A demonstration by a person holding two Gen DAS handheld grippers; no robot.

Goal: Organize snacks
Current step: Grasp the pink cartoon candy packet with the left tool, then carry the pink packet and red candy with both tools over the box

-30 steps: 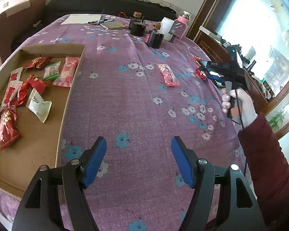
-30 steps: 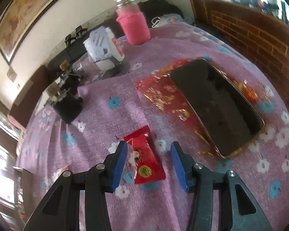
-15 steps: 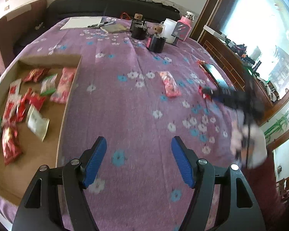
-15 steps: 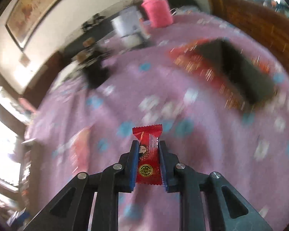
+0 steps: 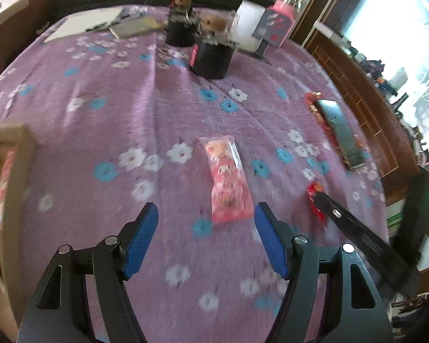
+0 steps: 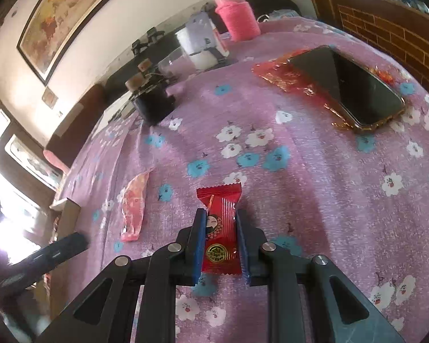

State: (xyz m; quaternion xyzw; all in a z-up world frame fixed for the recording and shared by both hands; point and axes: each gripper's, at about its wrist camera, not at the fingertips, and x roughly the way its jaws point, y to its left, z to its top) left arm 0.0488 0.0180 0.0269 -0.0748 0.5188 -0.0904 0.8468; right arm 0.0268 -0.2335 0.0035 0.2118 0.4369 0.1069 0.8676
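- Since the earlier frames the left gripper has swung away from the cardboard box, now only a sliver at the left edge of its view, toward mid-table; the pink snack packet, formerly far off, now lies just ahead of its fingertips.
- The right gripper, which a second ago straddled the red candy packet with jaws apart, has clamped onto it.
- Right jaws stand narrow, blue pads pressing both long sides of the red candy packet; its crimped top edge sticks out ahead of the pads. Grip sits mid-wrapper, probably so the packet carries without twisting.
- Left jaws stand wide with nothing between them. The pink snack packet lies flat on the purple flowered tablecloth, lengthwise away from the camera, its near end level with the fingertips and closer to the right-hand pad.
- Wide opening suits a straddle of the packet's short width; judgement: the gripper needs to shift slightly right and descend.
- In the right wrist view the same pink packet lies to the left of the held candy, with the box corner beyond it.
- Dark phone on red foil stays clear of both.
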